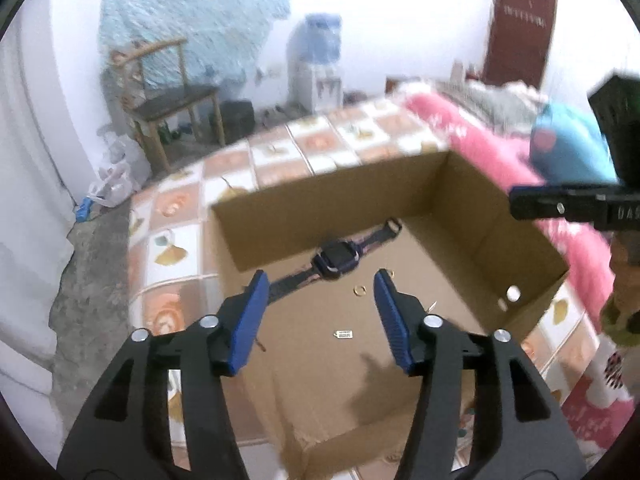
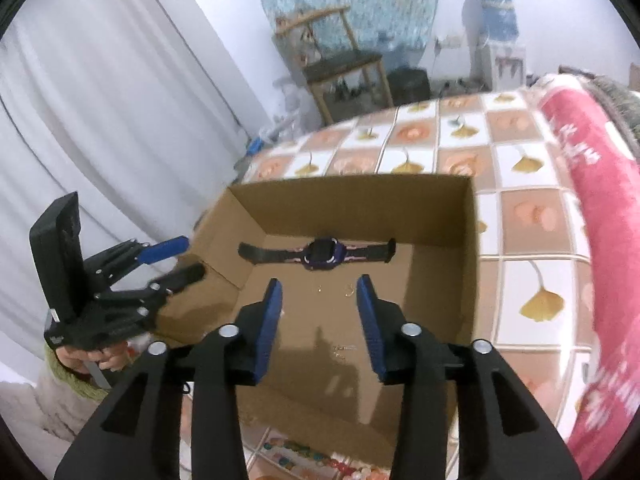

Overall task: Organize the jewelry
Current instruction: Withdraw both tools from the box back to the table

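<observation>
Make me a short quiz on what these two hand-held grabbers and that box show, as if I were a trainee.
1. True or false: the dark purple wristwatch lies inside the open brown cardboard box.
2. Which is holding something: the left gripper, the right gripper, or neither?
3. What small item lies on the box floor between the left gripper's blue fingers?

Key:
1. True.
2. Neither; both are open and empty.
3. A small gold ring.

A home bedroom: quilted bed [image 2: 460, 152], wooden chair [image 2: 340, 64], water dispenser [image 1: 316, 64].
</observation>
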A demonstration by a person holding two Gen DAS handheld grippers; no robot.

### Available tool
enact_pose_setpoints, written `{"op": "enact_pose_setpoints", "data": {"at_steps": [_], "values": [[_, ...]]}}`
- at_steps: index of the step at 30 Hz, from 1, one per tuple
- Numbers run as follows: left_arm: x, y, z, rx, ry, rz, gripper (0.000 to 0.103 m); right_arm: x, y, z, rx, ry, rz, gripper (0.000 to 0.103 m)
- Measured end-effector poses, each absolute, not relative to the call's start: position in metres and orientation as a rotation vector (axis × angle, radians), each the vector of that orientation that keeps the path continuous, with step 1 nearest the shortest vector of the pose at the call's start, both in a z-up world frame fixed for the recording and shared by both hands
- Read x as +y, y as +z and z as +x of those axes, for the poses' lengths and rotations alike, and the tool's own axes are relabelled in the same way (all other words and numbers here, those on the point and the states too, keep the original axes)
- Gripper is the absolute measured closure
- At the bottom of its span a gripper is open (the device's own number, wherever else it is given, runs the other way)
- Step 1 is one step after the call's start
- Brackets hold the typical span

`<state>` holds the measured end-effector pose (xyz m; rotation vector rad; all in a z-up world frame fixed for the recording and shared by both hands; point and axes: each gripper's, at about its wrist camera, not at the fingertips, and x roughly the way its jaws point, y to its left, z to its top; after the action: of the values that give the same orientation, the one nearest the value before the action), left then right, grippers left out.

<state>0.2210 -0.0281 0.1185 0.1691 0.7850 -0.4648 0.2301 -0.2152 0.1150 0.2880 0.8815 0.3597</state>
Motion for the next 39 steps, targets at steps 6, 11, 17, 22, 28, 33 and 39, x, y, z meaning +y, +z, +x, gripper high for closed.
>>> {"op": "enact_pose_setpoints", "data": {"at_steps": [6, 11, 17, 22, 28, 33, 39], "values": [[0.011, 0.142, 0.172, 0.683, -0.458, 0.086, 0.038, -0.219, 0.120, 0.182, 0.827, 0.344, 0.305, 0.061], [0.024, 0.124, 0.123, 0.713, -0.488, 0.080, 0.034, -0.213, 0.099, 0.139, 0.842, 0.352, 0.295, 0.061], [0.010, 0.073, 0.094, 0.865, -0.548, 0.036, 0.034, -0.198, 0.051, 0.111, 0.981, 0.357, 0.342, 0.061], [-0.024, 0.034, 0.082, 0.916, -0.590, 0.110, 0.044, -0.177, 0.015, 0.099, 1.077, 0.332, 0.359, 0.061], [-0.048, 0.005, 0.081, 0.971, -0.622, 0.167, 0.074, -0.159, 0.003, 0.092, 1.091, 0.279, 0.293, 0.061], [-0.056, -0.002, 0.087, 0.983, -0.615, 0.214, 0.084, -0.161, -0.004, 0.093, 1.089, 0.287, 0.333, 0.061], [-0.066, -0.009, 0.091, 1.010, -0.617, 0.267, 0.085, -0.164, -0.010, 0.093, 1.095, 0.299, 0.357, 0.061]]}}
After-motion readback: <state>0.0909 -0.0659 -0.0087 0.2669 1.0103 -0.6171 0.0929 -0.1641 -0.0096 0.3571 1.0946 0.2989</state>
